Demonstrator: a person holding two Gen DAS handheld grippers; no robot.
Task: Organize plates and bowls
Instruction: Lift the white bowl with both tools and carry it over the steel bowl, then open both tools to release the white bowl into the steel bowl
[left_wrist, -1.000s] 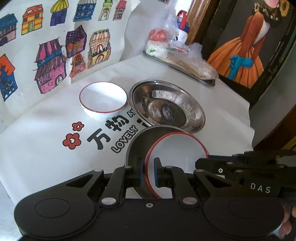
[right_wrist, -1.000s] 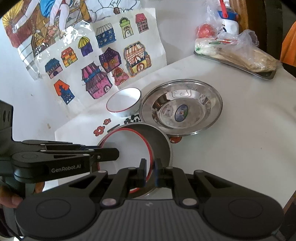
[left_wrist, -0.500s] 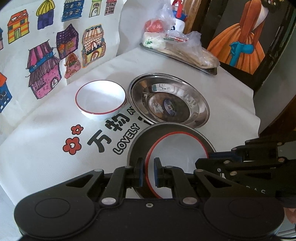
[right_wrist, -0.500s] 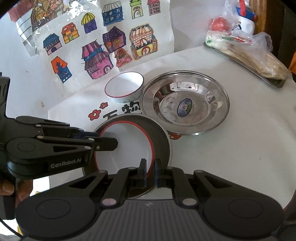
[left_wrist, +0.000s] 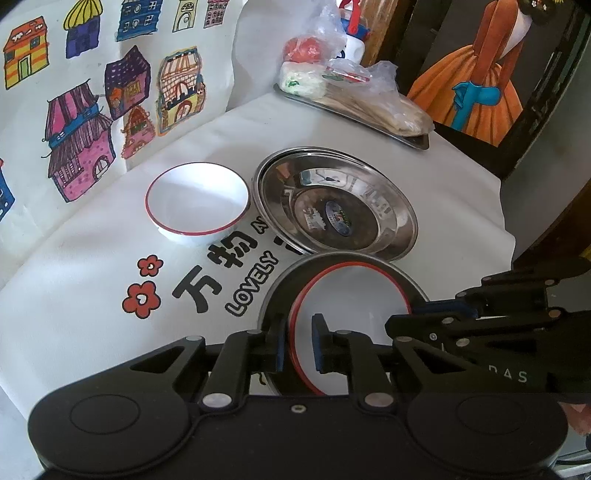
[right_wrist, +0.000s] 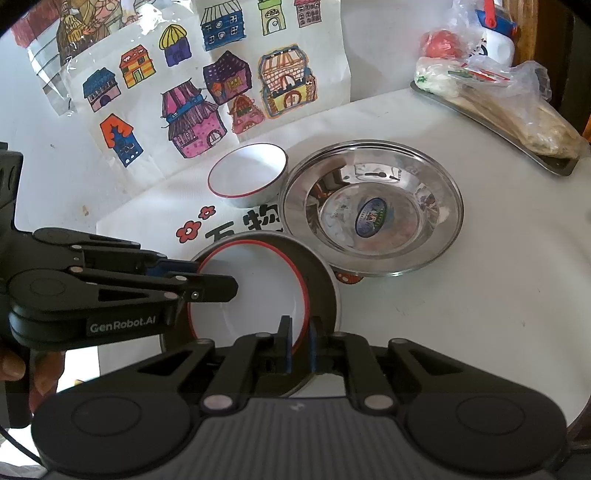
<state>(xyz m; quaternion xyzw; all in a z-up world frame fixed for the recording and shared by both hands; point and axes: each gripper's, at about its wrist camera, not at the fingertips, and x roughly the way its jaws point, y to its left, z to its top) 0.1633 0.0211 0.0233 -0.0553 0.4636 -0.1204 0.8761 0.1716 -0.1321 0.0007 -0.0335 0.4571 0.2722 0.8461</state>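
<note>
A white red-rimmed bowl (left_wrist: 351, 295) sits inside a grey metal plate (left_wrist: 280, 295), held between both grippers. My left gripper (left_wrist: 298, 341) is shut on the bowl's left rim. My right gripper (right_wrist: 298, 347) is shut on the bowl's right rim (right_wrist: 301, 295); the plate's rim (right_wrist: 328, 280) lies just outside it. The bowl and plate hover low over the cloth, near the front. A second white red-rimmed bowl (left_wrist: 195, 201) stands on the cloth beyond. A shiny steel plate (left_wrist: 334, 201) lies to its right, and also shows in the right wrist view (right_wrist: 371, 206).
A white tablecloth (left_wrist: 92, 258) with flowers and lettering covers the round table. A steel tray (left_wrist: 354, 110) with bagged food stands at the back right. A drawing of coloured houses (right_wrist: 207, 92) leans on the wall behind. A framed painting (left_wrist: 487, 66) stands at the right.
Both grippers, with the bowl and plate held between them, have shifted a little forward toward the steel plate. The grips are the same.
</note>
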